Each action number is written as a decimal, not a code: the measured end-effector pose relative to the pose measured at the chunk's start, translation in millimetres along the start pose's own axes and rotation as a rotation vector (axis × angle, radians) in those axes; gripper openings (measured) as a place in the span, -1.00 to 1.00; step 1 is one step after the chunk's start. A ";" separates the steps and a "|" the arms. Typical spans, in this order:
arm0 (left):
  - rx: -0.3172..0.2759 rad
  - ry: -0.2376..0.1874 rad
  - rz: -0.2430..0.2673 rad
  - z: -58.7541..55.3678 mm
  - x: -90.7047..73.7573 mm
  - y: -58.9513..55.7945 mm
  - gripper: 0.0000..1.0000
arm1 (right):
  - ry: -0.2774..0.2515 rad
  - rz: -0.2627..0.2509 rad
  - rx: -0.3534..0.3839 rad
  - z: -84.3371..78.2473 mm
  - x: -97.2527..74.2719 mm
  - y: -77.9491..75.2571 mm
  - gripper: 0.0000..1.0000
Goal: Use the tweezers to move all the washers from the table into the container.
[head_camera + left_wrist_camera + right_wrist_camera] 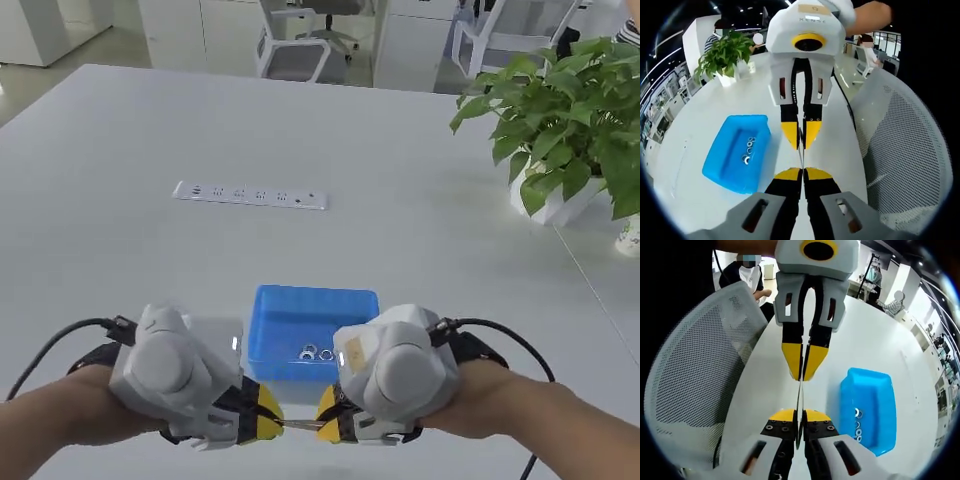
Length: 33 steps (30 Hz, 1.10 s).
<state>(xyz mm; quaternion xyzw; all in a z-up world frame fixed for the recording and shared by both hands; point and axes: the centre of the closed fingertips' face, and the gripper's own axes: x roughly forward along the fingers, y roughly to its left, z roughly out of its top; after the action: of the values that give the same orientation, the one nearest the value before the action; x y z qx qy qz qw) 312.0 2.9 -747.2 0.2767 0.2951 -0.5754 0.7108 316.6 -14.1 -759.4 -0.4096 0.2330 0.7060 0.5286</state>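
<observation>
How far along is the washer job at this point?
Done: several washers lie in the blue container, and I see none loose on the table. In hand: the left tool and right tool both pinch the tweezers between them. Left: probably only setting the tweezers down.

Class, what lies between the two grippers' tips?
Thin tweezers, clamped at each end by the left gripper and right gripper; clearest in the left gripper view.

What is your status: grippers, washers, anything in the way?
Left gripper and right gripper tip to tip, both shut on tweezers. Washers lie in blue container. Power strip beyond it, out of the way.
</observation>
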 end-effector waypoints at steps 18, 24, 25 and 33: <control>0.046 0.099 -0.036 -31.2 37.4 -4.6 -0.89 | 0.016 -0.007 0.061 -24.2 31.4 9.9 -0.89; 0.053 0.122 -0.038 -38.3 40.4 -5.9 -0.89 | 0.011 -0.007 0.068 -24.5 35.4 10.5 -0.88; 0.054 0.124 -0.038 -39.5 41.0 -5.8 -0.89 | 0.009 -0.006 0.067 -24.4 35.9 10.4 -0.88; 0.061 0.152 -0.042 -45.1 44.3 -6.2 -0.89 | 0.009 -0.004 0.081 -25.8 39.9 11.3 -0.87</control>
<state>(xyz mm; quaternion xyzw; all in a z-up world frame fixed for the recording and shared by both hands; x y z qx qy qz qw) 308.6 5.9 -810.6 0.3346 0.3363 -0.5762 0.6655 310.3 -15.3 -807.8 -0.3917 0.2631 0.6929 0.5452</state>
